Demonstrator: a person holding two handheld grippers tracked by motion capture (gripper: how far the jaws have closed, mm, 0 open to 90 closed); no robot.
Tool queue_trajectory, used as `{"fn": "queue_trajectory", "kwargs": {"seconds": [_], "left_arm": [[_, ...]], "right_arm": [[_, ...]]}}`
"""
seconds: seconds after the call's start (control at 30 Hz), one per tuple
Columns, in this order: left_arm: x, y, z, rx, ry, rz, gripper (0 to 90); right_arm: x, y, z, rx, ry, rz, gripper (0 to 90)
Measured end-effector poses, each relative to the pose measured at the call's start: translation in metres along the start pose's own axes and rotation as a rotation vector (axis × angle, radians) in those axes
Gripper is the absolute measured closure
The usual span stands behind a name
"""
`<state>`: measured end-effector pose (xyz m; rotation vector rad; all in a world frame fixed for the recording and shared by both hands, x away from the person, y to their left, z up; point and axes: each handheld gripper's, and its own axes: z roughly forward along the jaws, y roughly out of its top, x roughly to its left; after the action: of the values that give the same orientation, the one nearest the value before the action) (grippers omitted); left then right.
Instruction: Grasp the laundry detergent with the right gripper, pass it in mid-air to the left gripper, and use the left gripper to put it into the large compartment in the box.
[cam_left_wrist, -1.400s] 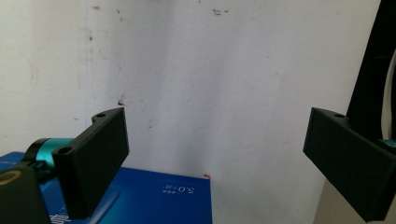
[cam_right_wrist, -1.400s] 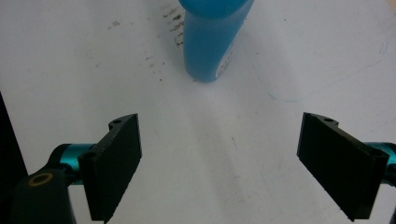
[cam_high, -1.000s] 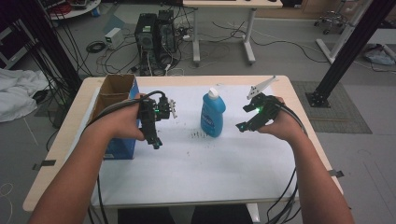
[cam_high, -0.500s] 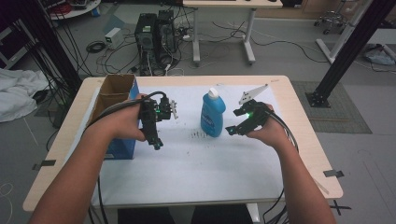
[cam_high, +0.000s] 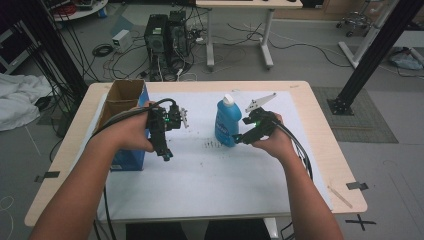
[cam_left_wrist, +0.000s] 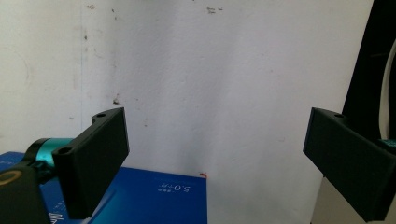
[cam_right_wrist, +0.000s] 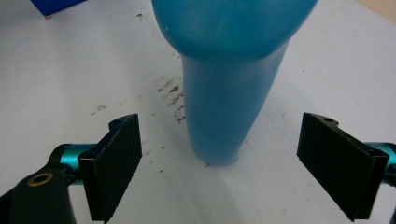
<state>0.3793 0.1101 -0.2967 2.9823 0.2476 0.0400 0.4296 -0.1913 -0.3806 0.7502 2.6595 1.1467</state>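
Blue bottle (cam_high: 227, 122) stands upright mid-tabletop (cam_high: 210, 200), probably smooth plastic and weighty with liquid; right tongs (cam_right_wrist: 219, 172) gape around its base, left tongs (cam_left_wrist: 215, 163) gape empty; grip the waist

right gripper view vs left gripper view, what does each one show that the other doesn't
Right gripper view: the upright translucent blue plastic bottle standing between the right gripper's open black jaws, untouched, with dark specks on the sheet beside its base. Left gripper view: the left gripper's open jaws with nothing between them, and white print on the blue cardboard box. Both: the white paper sheet and some of that blue box.
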Motion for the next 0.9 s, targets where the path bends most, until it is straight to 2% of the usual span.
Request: {"fn": "queue_trajectory", "kwargs": {"seconds": [0.2, 0.43, 0.53, 0.77, 0.9], "left_arm": [[-0.001, -0.004, -0.001, -0.005, 0.003, -0.006, 6.9], [-0.001, -0.009, -0.002, -0.008, 0.007, -0.011, 6.9], [-0.002, -0.01, -0.002, -0.008, 0.007, -0.015, 6.9], [-0.004, -0.012, -0.002, -0.009, 0.007, -0.014, 6.9], [-0.004, -0.012, -0.003, -0.007, 0.007, -0.016, 6.9]], "right_arm": [[0.002, 0.003, 0.013, -0.027, -0.023, 0.023, 13.0], [0.0, 0.001, 0.02, -0.102, -0.032, 0.088, 13.0], [0.001, 0.0, 0.022, -0.134, -0.054, 0.111, 13.0], [0.004, -0.003, 0.033, -0.171, -0.082, 0.13, 13.0], [0.007, -0.003, 0.037, -0.211, -0.1, 0.139, 13.0]]}}
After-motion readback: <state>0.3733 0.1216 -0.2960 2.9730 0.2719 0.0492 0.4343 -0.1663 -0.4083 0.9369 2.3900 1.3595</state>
